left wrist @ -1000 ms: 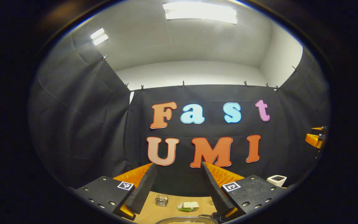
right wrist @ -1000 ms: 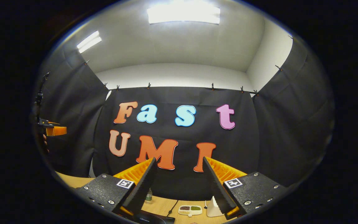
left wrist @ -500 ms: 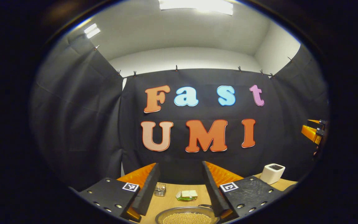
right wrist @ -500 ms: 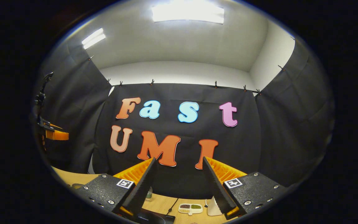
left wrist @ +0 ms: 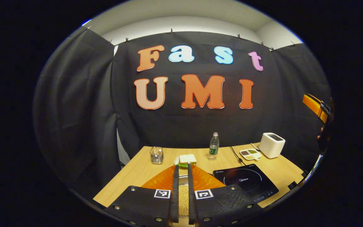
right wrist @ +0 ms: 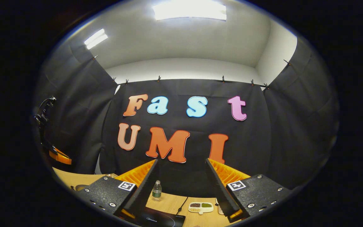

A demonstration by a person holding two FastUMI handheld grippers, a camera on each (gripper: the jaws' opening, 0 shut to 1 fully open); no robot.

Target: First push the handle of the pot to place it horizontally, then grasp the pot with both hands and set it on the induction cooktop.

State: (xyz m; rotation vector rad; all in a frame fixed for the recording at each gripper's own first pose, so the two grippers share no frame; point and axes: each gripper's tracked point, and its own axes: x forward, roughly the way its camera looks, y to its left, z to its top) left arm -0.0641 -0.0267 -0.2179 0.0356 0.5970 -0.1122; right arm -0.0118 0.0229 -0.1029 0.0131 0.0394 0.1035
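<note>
Left gripper view: bottle, toaster behind induction cooktop.

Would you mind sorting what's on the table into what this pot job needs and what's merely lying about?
Needed: pot, induction cooktop, left gripper, right gripper.
Lying about: water bottle, white appliance, divided dish, glass jar, sandwich.

Left gripper view: above the worktop near edge, tilted down, facing the back wall; cooktop at 4 o'clock. Right gripper view: lower, tilted up. Shared: bottle, cooktop, dish.
</note>
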